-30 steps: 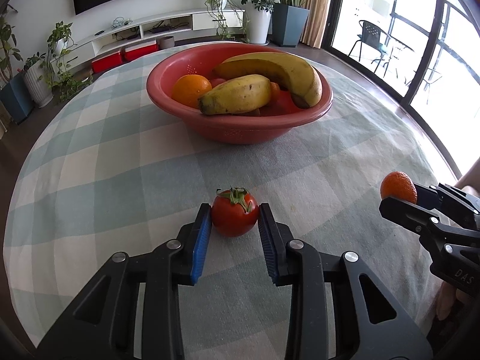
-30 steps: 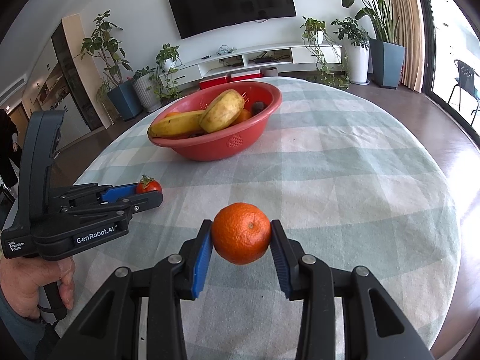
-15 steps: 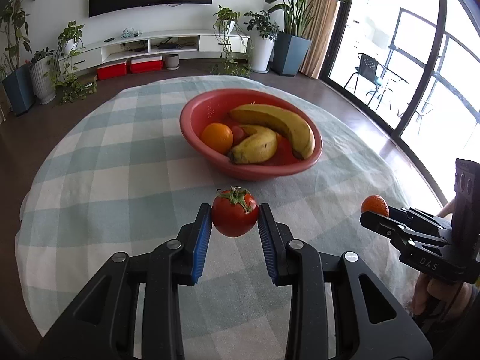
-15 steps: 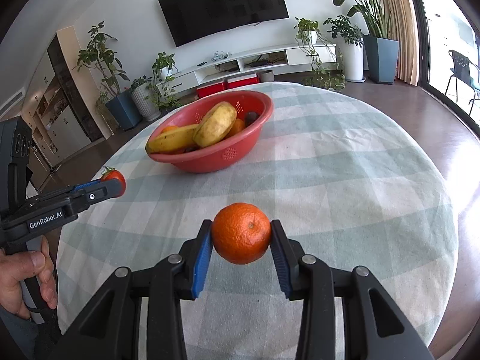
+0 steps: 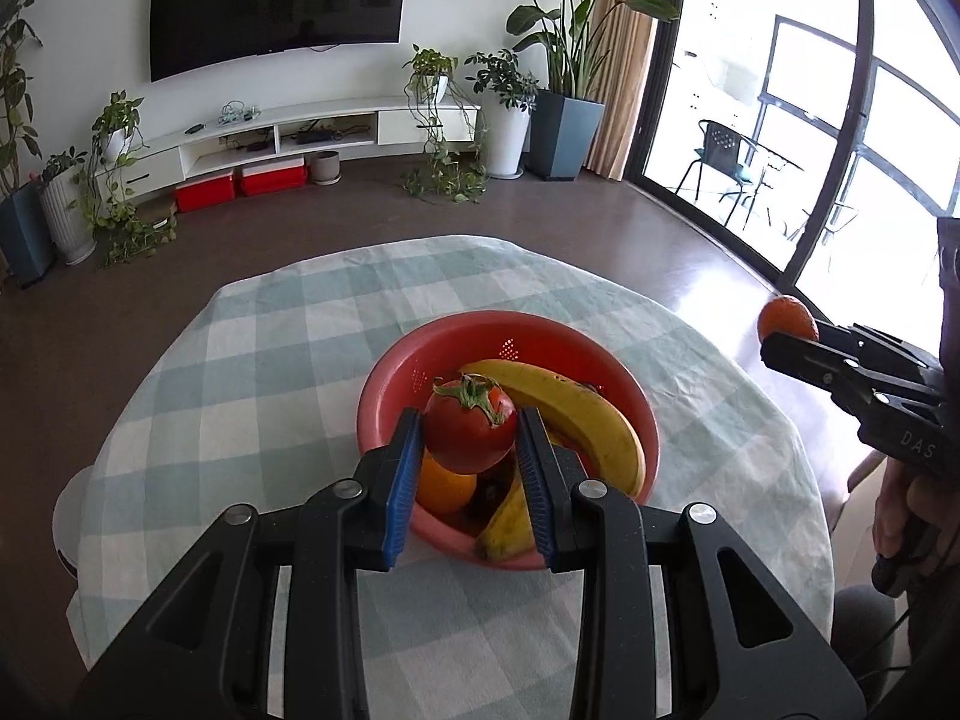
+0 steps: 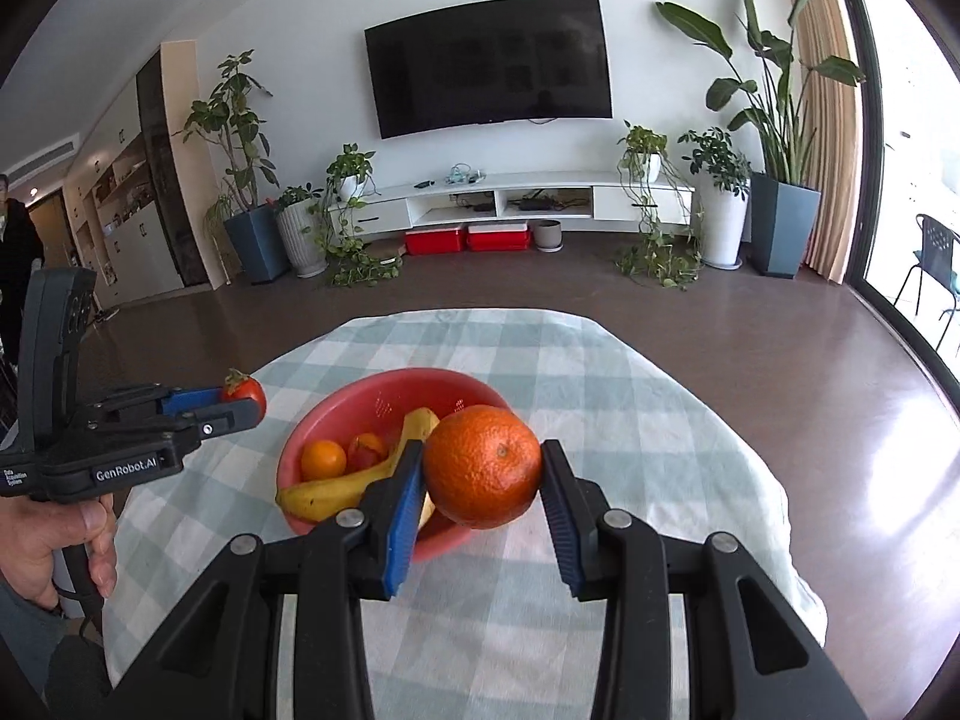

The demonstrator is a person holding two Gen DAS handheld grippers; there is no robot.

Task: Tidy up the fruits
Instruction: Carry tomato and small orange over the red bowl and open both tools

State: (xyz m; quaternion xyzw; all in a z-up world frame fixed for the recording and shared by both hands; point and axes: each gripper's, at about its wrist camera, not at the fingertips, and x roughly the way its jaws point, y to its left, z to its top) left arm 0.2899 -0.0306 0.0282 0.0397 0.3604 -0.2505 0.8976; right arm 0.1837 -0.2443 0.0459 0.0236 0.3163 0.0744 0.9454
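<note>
left jaws [image 5: 469, 461]: my grip clamps tomato [image 5: 470, 429] above red bowl [image 5: 384, 402], ready to drop
right jaws [image 6: 483, 483]: clamp orange [image 6: 483, 474] near bowl, same reason

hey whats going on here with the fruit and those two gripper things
A person holds a gripper in each hand over a checked tablecloth. The left gripper is shut on a tomato, and the right gripper is shut on an orange. Both fruits are in the air near a red bowl that already holds two bananas and a smaller orange. Neither fruit is in the bowl yet.
</note>
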